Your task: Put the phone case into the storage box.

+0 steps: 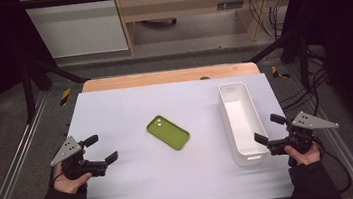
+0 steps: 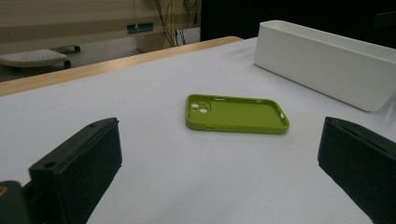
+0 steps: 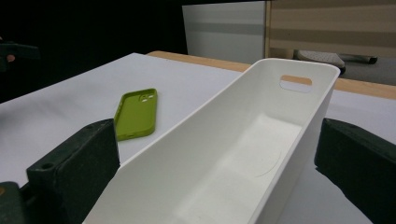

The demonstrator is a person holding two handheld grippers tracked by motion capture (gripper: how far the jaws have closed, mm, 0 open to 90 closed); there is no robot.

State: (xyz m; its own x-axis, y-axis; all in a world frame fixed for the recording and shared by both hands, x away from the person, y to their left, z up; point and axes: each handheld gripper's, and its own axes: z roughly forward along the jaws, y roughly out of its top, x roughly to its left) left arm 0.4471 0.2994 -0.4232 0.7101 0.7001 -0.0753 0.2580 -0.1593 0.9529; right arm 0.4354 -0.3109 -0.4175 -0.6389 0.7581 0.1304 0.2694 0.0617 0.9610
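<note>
A lime-green phone case (image 1: 168,132) lies flat near the middle of the white surface (image 1: 139,184), its long axis running diagonally from far-left to near-right in the high view, the camera cut-outs at the far-left end. It is open side up, probably empty, with raised rounded edges. A long white bin (image 1: 225,105) stands well to its right. The left tongs (image 1: 101,149) and right tongs (image 1: 269,128) are both released, grasping nothing.

Matt green rubbery phone case (image 1: 168,132), smooth white plastic bin (image 1: 257,120), matt white tabletop (image 1: 138,179) with wooden edge (image 1: 162,78)
</note>
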